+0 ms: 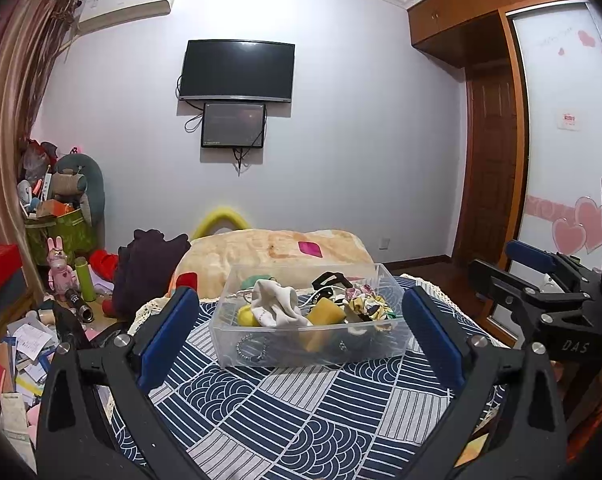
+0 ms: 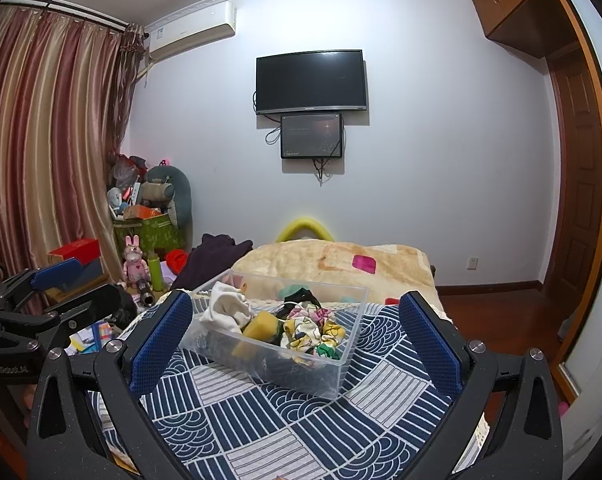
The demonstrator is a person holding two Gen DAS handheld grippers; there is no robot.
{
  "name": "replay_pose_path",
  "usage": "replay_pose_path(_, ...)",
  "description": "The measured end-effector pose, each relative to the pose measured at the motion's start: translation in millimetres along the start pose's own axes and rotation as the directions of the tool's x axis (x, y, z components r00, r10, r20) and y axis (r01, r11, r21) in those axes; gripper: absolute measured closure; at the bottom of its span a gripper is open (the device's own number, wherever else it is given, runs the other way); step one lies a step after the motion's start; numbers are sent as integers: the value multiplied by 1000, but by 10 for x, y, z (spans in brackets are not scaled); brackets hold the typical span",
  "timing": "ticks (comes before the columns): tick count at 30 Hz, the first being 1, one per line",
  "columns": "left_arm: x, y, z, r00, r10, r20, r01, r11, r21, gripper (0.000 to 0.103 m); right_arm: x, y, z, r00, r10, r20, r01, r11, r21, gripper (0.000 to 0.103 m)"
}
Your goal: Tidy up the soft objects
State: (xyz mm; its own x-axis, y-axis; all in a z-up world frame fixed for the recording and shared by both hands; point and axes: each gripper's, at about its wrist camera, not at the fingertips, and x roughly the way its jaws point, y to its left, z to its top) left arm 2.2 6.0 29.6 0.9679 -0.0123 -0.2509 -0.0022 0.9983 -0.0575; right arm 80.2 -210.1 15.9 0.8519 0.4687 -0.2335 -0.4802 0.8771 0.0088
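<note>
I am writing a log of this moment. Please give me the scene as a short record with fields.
surface: blue patterned cloth
container: clear plastic box on the cloth
contents: white sock, yellow sponge, floral fabric, other small items
left gripper: open, empty, facing the box
right gripper: open, empty, facing the box

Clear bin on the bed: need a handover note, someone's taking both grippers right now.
Left gripper: open, empty, short of the clear bin.
Right gripper: open, empty, also aimed at the bin.
The bin sits on the blue patterned cover; inside are a white sock, a yellow sponge, a floral scrunchie and dark bits I cannot identify.
Done: nothing visibly sorted, nothing lies outside the bin.
Left: pick out the items and organize them.
</note>
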Motion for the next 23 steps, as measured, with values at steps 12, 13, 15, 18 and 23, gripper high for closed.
replay_pose_path(12, -31, -40, -1, 1000, -27, 9, 27, 1000, 14, 0, -20, -1, 17, 1000, -1, 8, 1, 1000, -7, 0)
replay_pose_path(13, -27, -45, 0, 1000, -29, 6, 29, 999, 16, 0, -19, 9, 20, 1000, -2, 9, 2, 1000, -9, 0)
replay_pose_path(15, -21, -49, 0, 1000, -31, 1, 30, 999, 15, 0, -25, 16, 26, 1000, -2, 12, 2, 1000, -10, 0)
replay_pose_path(18, -21, -43, 1, 999, -38, -1, 38, 999, 7, 0, -24, 29, 21, 1000, 0, 11, 0, 1000, -10, 0)
replay_pose_path(23, -34, -31, 5, 999, -52, 1, 52, 999, -3, 0, -21, 32, 21, 1000, 2, 9, -2, 1000, -9, 0)
